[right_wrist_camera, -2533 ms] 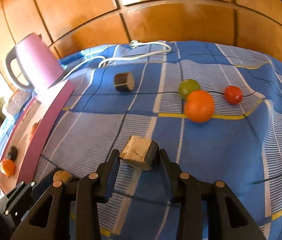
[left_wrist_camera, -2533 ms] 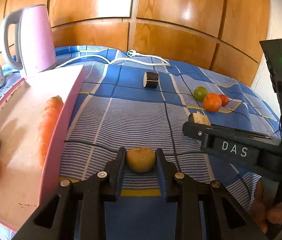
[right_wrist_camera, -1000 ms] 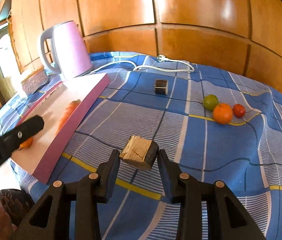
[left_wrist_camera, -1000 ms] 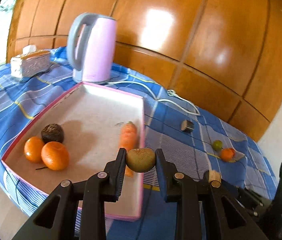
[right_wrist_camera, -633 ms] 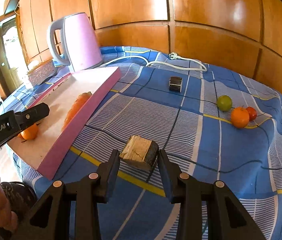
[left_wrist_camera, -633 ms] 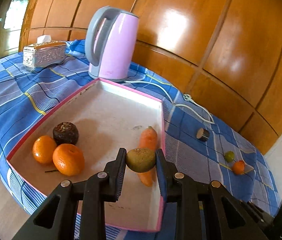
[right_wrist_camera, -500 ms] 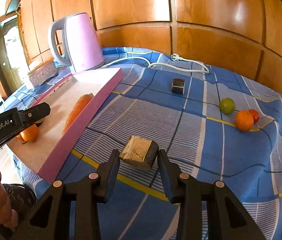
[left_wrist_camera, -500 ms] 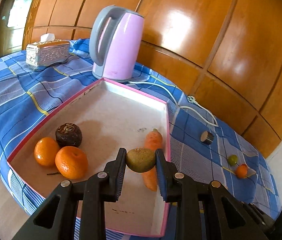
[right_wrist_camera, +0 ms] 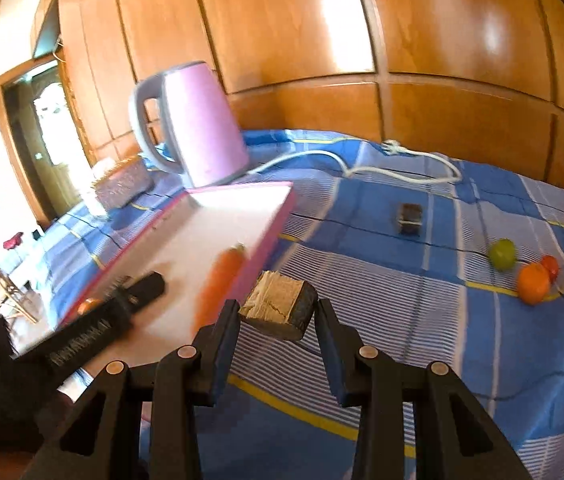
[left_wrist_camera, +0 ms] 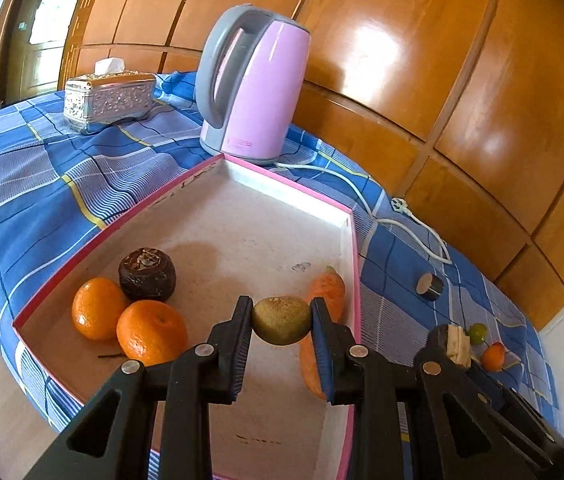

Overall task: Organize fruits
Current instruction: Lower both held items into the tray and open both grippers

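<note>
My left gripper (left_wrist_camera: 281,320) is shut on a brown-green kiwi (left_wrist_camera: 281,320) and holds it above the pink-rimmed tray (left_wrist_camera: 242,168), near its right side. In the tray lie two oranges (left_wrist_camera: 150,336), a dark round fruit (left_wrist_camera: 147,274) and a carrot (left_wrist_camera: 322,300). My right gripper (right_wrist_camera: 278,312) is shut on a cut wooden block (right_wrist_camera: 278,310), held above the blue cloth beside the tray (right_wrist_camera: 278,216). On the cloth at the right lie a green fruit (right_wrist_camera: 502,254), an orange (right_wrist_camera: 533,283) and a red fruit (right_wrist_camera: 551,266).
A pink kettle (left_wrist_camera: 250,84) stands behind the tray, its white cord (left_wrist_camera: 410,224) running right. A silver tissue box (left_wrist_camera: 108,100) sits at the far left. A small dark cylinder (right_wrist_camera: 409,218) lies on the cloth. Wooden panels back the bed.
My left gripper has carried the kiwi from the cloth up and over the tray. My right gripper has swung left towards the tray with the block still held.
</note>
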A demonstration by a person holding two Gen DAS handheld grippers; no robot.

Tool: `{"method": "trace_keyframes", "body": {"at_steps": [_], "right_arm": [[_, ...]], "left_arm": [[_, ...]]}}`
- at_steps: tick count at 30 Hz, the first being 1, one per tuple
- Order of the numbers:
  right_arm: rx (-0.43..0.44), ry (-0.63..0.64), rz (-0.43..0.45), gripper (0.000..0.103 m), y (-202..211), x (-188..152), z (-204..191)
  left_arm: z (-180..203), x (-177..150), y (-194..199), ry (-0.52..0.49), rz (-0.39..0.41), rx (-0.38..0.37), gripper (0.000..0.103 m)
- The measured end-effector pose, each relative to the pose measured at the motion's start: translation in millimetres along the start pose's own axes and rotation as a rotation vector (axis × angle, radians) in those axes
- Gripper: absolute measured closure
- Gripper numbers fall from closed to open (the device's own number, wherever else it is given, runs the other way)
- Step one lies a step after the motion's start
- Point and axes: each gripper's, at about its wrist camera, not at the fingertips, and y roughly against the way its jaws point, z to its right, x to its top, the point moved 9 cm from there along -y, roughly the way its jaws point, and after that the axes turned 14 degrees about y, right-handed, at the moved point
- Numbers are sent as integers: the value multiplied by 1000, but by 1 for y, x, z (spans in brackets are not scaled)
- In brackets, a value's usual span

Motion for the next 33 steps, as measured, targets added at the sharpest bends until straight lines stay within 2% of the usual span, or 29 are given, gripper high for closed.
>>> {"method": "trace_keyframes", "body": {"at_steps": [6,12,21,28,30,33], "right_arm": [[44,17,16,64,-6,17,-20],[78,18,12,64,-19,34,-32],[127,2,-18,63,-41,54,-43],[132,9,-17,61,-40,53,-51],[125,1,-14,61,-39,53,-49],[117,-11,-13,60,-35,52,-45]], "left_arm": [[-18,27,-2,75,41,21,74],[-38,37,-9,158,34,49,74],[-35,34,-12,129,38,70,75],[-36,33,-11,127,43,87,61],[-38,34,-11,129,47,94,53],[-37,33,-9,122,54,93,52]]}}
